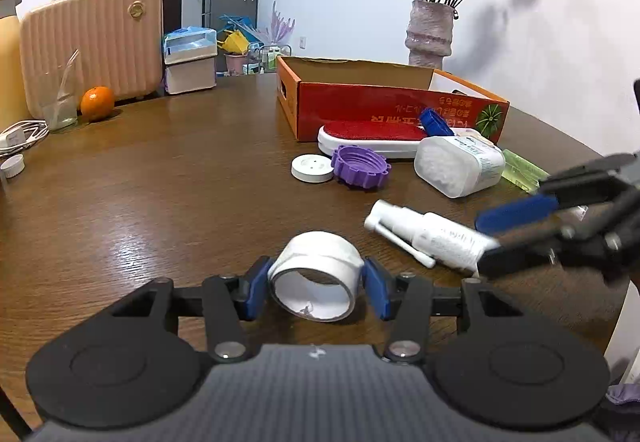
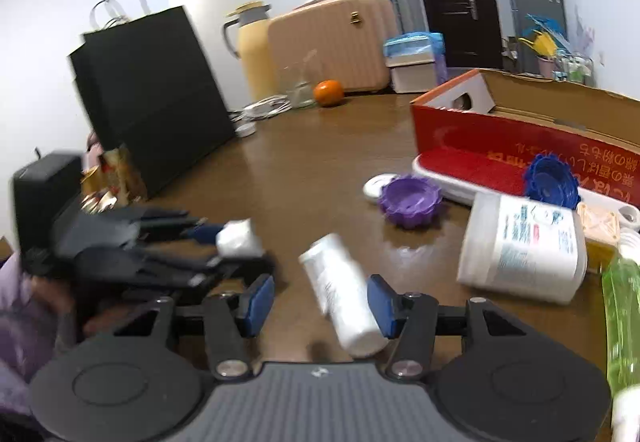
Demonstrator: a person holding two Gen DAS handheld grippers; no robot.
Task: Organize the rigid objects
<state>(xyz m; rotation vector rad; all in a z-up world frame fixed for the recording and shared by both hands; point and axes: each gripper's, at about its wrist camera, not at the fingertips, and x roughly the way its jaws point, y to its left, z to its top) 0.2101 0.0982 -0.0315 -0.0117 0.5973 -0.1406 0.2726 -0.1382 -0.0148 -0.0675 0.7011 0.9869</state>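
Tape roll [image 1: 316, 276] 1 | spray bottle [image 1: 432, 238] 1 | purple lid [image 1: 360, 166] 1 | box [image 1: 384, 102] 1

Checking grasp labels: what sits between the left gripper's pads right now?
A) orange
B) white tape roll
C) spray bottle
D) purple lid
B: in the left wrist view the white tape roll sits between the left gripper blue pads, both against its sides; the purple lid lies farther back on the table.

A white spray bottle [image 2: 344, 292] is lying on the tabletop [image 2: 304, 158] between the right gripper's [image 2: 320, 300] parted fingers [image 2: 382, 306], touching the right one.
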